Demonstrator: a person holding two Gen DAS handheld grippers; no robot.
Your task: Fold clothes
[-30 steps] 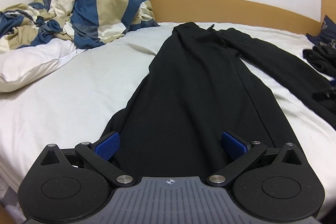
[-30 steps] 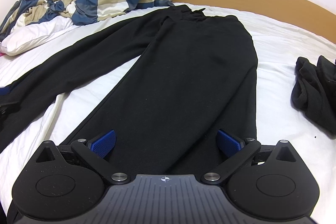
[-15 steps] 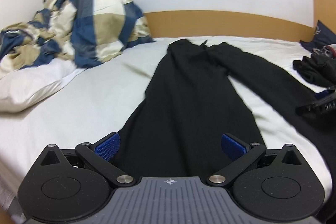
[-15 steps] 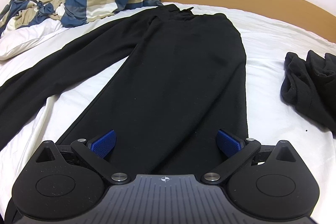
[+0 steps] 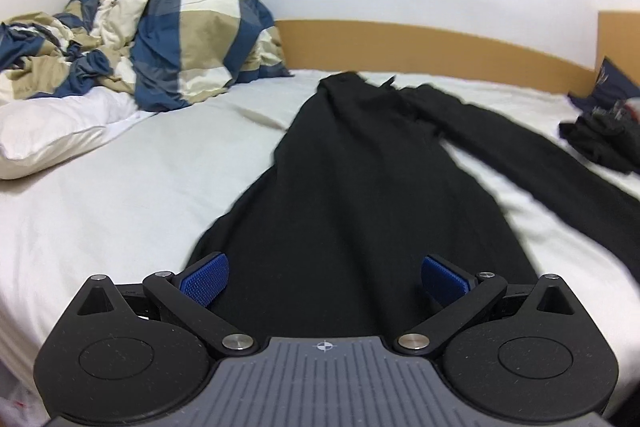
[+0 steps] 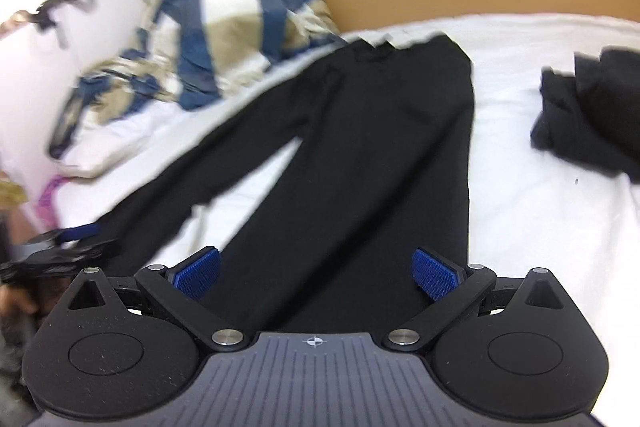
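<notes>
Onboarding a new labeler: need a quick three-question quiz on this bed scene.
1. True or false: the black fabric trousers lie spread flat with both legs apart on the white bed sheet.
2. What are the left gripper and right gripper doing? A) both open, holding nothing B) both clamped on cloth C) one shut
3. Fill in: the crumpled blue, beige and white checked duvet is heaped at the far ____ of the bed.

Key: 1 true; 2 A; 3 left.
</notes>
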